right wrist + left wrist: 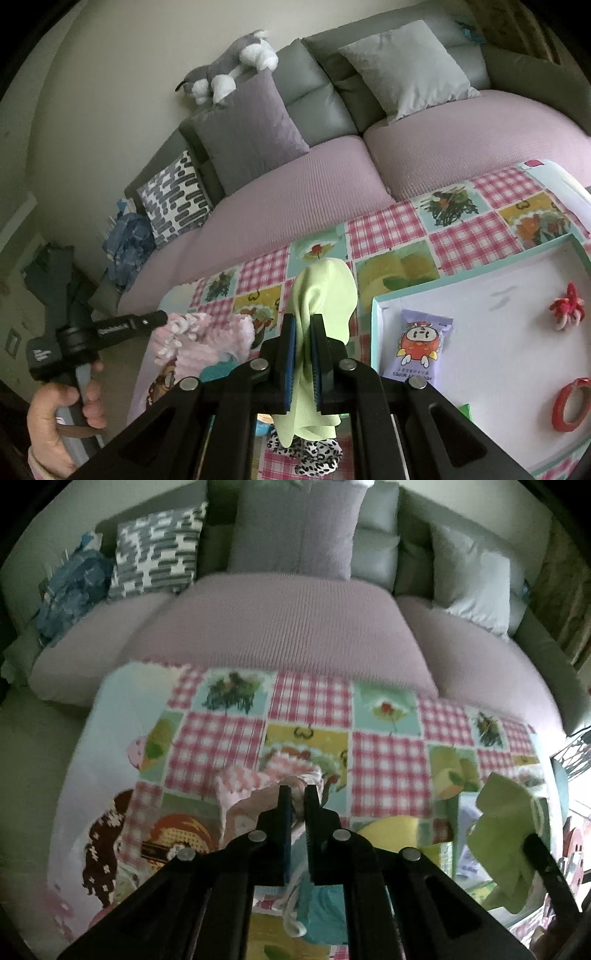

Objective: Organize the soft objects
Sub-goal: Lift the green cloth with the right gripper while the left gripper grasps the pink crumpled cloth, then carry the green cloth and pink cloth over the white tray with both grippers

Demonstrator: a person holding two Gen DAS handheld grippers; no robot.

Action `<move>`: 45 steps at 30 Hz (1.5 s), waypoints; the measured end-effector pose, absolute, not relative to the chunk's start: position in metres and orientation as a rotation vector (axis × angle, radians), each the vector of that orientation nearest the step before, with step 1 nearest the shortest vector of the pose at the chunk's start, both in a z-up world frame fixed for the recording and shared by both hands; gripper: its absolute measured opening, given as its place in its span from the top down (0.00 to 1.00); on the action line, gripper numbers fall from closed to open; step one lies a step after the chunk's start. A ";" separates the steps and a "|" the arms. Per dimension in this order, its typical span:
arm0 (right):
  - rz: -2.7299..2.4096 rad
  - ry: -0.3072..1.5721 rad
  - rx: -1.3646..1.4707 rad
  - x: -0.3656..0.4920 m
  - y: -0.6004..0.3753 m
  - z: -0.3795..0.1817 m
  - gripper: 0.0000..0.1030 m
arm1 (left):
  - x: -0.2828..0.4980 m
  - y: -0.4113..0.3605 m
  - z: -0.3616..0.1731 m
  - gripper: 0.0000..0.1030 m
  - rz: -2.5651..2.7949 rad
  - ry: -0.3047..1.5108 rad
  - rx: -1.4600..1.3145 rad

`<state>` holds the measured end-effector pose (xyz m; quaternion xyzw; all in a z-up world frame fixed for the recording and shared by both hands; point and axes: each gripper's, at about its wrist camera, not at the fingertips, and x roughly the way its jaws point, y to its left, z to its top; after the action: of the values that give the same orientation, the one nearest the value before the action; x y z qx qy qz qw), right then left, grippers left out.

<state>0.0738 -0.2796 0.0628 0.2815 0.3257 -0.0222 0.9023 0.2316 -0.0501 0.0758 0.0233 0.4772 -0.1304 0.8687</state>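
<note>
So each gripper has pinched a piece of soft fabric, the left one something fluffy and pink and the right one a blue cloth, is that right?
Not quite: the right gripper holds a light green cloth, not a blue one, as the right wrist view shows. The left gripper does pinch the fluffy pink fabric.

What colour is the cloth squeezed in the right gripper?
Light green. The cloth shows best in the right wrist view, pinched between the right gripper fingers.

**Grey sofa against a plain wall**

A grey sofa (321, 92) with mauve seat covers (280, 624) fills the room's far side. A pale bare wall (122, 74) rises at ten o'clock in the right wrist view. The light is soft and dim.
</note>
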 end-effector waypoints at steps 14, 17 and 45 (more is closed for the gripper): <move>-0.302 0.658 0.550 0.037 -0.334 0.071 0.92 | 0.179 -0.138 0.137 0.94 -0.502 0.861 0.101; -0.368 0.666 0.562 0.028 -0.353 0.067 0.92 | 0.166 -0.169 0.132 0.94 -0.558 0.869 0.136; -0.692 0.846 0.565 0.000 -0.420 0.021 0.88 | 0.129 -0.301 0.000 0.94 -0.810 1.114 0.126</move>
<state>0.0002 -0.4198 0.0213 0.2650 0.3969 -0.3244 0.8167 0.1290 -0.3015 -0.0003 0.0581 0.5136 -0.3736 0.7702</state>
